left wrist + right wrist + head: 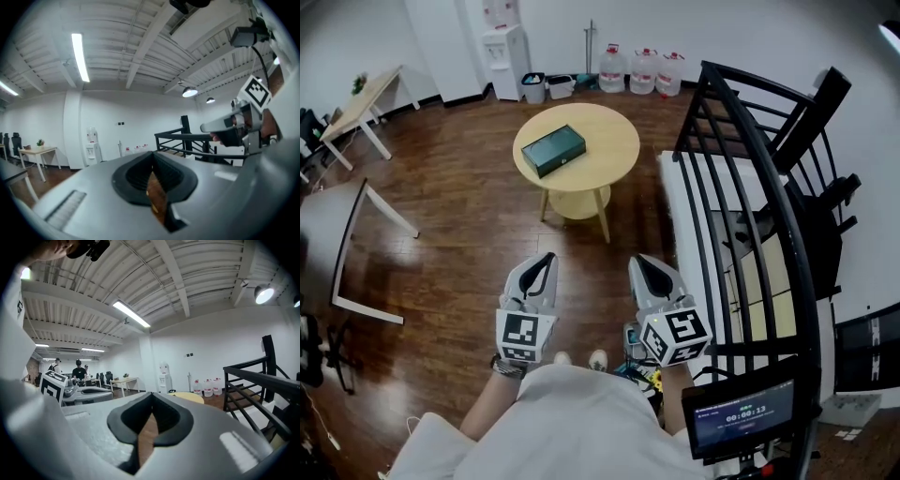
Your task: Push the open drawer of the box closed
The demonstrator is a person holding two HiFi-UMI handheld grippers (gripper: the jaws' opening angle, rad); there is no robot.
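The dark green box [553, 150] lies on a round wooden table [614, 141] a good way ahead of me; from here I cannot make out its drawer. My left gripper [547, 260] and right gripper [643, 263] are held side by side near my body, well short of the table and pointing toward it. In the left gripper view the left gripper [151, 161] is shut with nothing held. The right gripper [151, 408] is likewise shut and empty in its own view, where the table's yellow rim [187, 397] shows just past the jaws.
A black stair railing [750, 187] runs down the right side. Water bottles [642, 70], a dispenser [504, 56] and bins stand at the far wall. A wooden desk [366, 98] and a white frame [356, 244] are on the left. People [77, 369] stand far off.
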